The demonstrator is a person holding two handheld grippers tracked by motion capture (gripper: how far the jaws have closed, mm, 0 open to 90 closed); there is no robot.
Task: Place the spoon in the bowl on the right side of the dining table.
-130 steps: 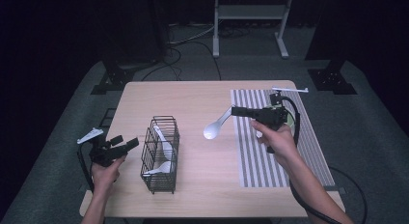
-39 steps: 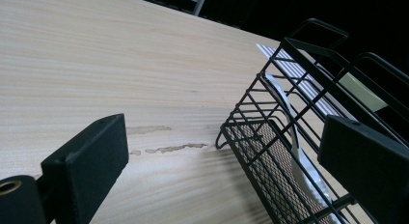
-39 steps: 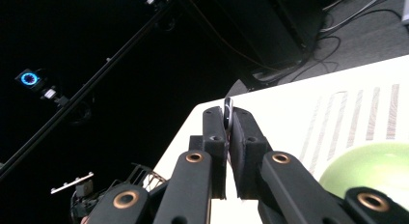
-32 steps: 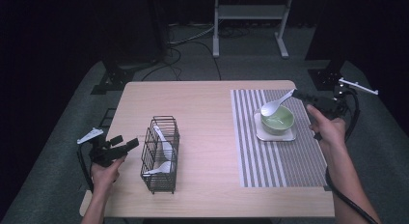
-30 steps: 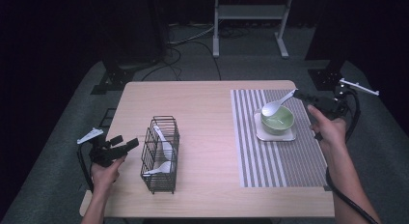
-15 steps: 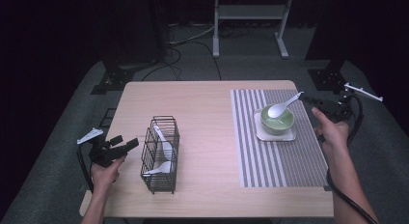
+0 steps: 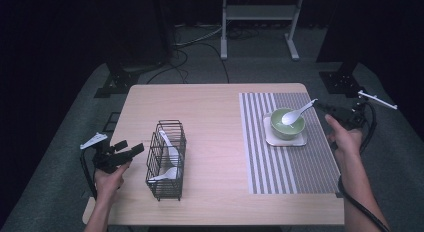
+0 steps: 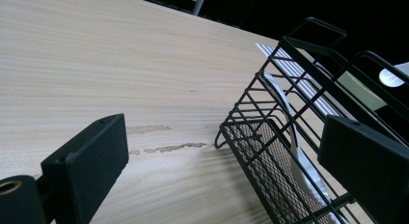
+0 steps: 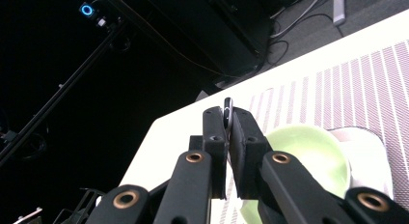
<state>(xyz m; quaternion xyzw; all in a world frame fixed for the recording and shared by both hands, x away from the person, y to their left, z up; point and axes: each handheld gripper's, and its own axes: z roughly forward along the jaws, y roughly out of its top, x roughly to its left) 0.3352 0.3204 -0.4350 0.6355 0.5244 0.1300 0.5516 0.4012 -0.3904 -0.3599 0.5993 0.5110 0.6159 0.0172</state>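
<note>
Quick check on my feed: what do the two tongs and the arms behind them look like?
Both tongs are matte black with two flat, blocky jaws on linkage arms with brass-coloured pivot pins. The left tongs carry a pale grey three-cornered plate on top, and so do the right tongs. A black cable trails from each. The forearms are bare, with no sleeves in view.

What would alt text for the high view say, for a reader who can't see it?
A person's right gripper holds a white plastic spoon by its handle, bowl end resting in a pale green bowl on a grey striped placemat. The left gripper waits, jaws open, beside a black wire basket containing more white spoons on the light wooden table.
</note>
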